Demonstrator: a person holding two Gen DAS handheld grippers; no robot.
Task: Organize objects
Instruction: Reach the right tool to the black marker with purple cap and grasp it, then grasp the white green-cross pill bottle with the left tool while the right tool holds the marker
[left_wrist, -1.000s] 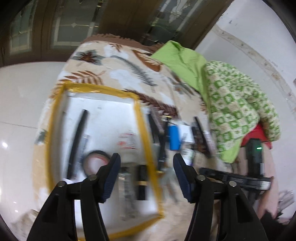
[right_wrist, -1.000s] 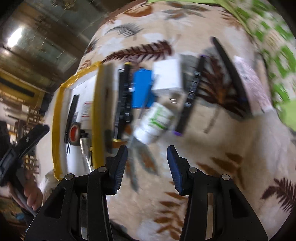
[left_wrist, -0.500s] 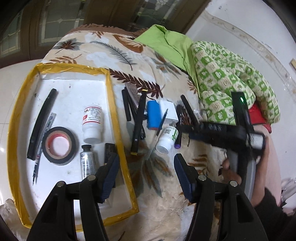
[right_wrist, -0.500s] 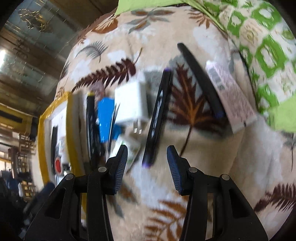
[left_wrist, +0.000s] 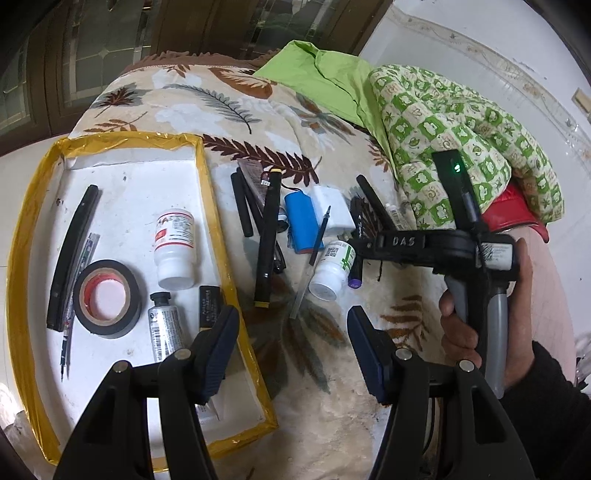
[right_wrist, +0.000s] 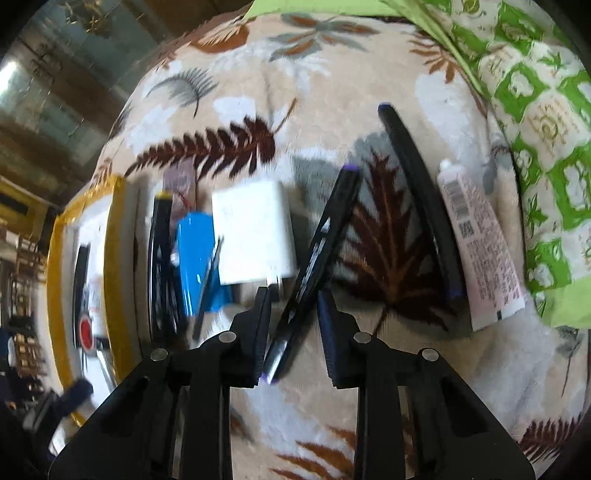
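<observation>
right tool (right_wrist: 291, 328): jaws just narrowed around marker (right_wrist: 317, 254), not clamped; skewed, could be pushed aside
left tool (left_wrist: 290, 338): wide, empty

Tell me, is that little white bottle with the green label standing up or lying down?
Lying down. The white bottle rests on its side on the leaf-print blanket, outside the yellow-edged tray.

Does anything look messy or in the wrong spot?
Yes. A jumble of things lies loose on the blanket beside the yellow-edged tray: a white pill bottle tipped on its side, a blue battery and crisscrossed black pens. Nothing looks spilled or broken.
</observation>
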